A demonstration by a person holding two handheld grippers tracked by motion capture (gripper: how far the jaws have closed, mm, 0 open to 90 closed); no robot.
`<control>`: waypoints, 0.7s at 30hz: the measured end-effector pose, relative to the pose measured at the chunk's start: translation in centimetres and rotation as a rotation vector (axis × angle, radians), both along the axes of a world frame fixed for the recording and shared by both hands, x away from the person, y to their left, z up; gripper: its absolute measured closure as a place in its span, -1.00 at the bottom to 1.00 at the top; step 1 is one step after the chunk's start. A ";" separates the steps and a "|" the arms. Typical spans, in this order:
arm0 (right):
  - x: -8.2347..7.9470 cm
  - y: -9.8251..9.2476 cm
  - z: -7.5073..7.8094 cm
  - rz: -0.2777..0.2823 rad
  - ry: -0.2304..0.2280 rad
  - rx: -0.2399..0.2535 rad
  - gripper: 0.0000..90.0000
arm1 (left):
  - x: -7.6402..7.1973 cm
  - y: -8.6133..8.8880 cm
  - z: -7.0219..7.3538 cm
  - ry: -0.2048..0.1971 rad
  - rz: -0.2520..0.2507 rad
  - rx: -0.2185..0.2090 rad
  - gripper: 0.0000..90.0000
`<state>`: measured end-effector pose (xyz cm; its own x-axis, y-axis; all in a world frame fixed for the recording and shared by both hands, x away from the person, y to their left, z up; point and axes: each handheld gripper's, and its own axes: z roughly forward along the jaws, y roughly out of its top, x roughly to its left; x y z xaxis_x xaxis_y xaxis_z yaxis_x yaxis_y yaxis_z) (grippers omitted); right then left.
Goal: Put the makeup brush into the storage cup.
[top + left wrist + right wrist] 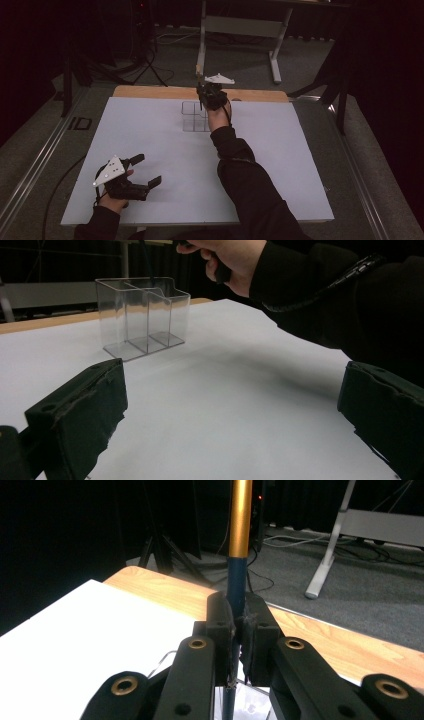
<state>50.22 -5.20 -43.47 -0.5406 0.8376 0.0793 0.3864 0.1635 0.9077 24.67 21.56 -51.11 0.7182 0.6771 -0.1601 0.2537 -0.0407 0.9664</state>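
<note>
A clear plastic organizer (195,117) with several compartments stands at the far middle of the white table top (165,150). My right gripper (207,94) hovers just over it, shut on a thin pen (199,70). In the right gripper view the jaws (239,615) pinch the pen (240,525) upright, its dark blue part between the pads and its gold part above. The organizer's rim (164,661) lies below. My left gripper (147,170) rests at the near left, open and holding nothing. In its own view the jaws (235,410) stand wide, facing the organizer (142,315) and the right hand (230,260).
A wooden table edge (150,91) runs behind the white top. Beyond it on the grey floor stand a desk frame (240,25) and a tripod (147,55) with cables. A sleeved right forearm (240,165) crosses the table's middle.
</note>
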 end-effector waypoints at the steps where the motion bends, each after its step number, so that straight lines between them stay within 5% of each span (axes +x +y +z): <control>1: 0.0 0.1 -0.1 -0.003 0.003 -0.004 0.86 | 0.0 0.0 0.0 0.000 0.000 -0.001 -1.00; 21: 0.3 0.2 -2.5 -0.024 0.108 -0.028 0.85 | 0.0 0.0 -0.1 0.002 -0.004 0.005 -1.00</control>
<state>50.54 -4.99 -45.95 -0.5101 0.8528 0.1122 0.4860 0.1781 0.8556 24.70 21.54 -51.18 0.7205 0.6752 -0.1582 0.2555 -0.0463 0.9657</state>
